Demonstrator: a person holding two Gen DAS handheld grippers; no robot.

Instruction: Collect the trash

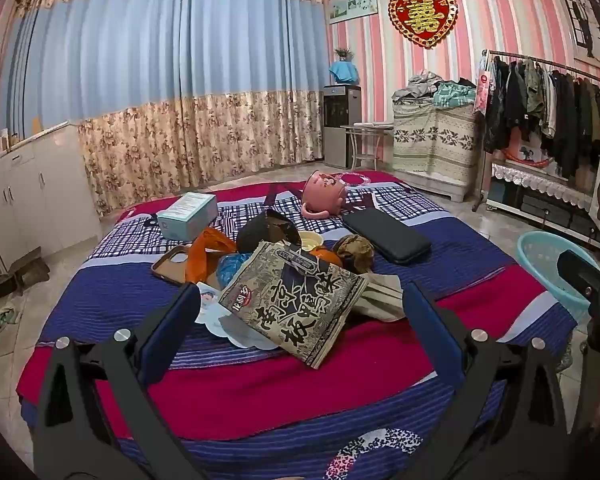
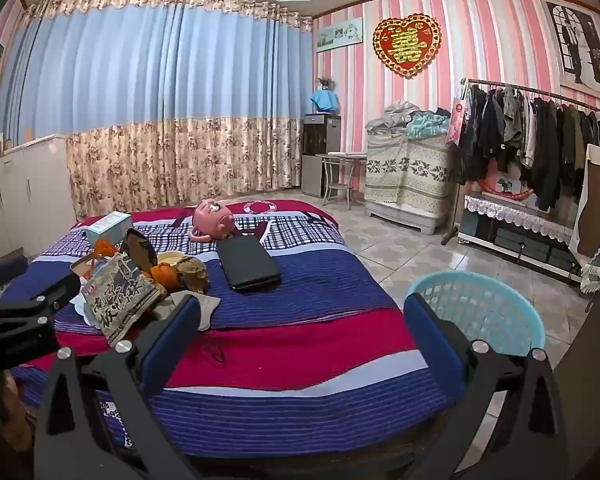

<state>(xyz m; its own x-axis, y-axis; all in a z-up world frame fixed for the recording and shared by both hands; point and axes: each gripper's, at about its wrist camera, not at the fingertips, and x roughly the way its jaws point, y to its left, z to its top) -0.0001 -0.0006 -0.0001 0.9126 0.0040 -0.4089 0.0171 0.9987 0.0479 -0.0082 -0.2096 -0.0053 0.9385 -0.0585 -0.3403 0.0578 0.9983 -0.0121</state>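
A pile of trash lies mid-bed: a large brown printed snack bag [image 1: 296,304], an orange plastic bag [image 1: 204,254], a blue wrapper [image 1: 232,264], a crumpled brown ball [image 1: 354,252], a dark wrapper [image 1: 268,230] and white paper [image 1: 224,320]. The pile also shows in the right wrist view, with the snack bag [image 2: 120,296] at the left. My left gripper [image 1: 298,308] is open, its jaws standing either side of the snack bag, above the bed. My right gripper [image 2: 300,316] is open and empty over the bed's right side. A light blue basket [image 2: 476,308] stands on the floor right of the bed.
On the bed [image 1: 260,392] also lie a phone case [image 1: 172,264], a teal box [image 1: 188,214], a pink teapot [image 1: 324,194] and a black flat case [image 1: 388,232]. A clothes rack [image 2: 540,140] and a covered cabinet [image 2: 408,168] stand to the right, white cupboards [image 1: 28,200] to the left.
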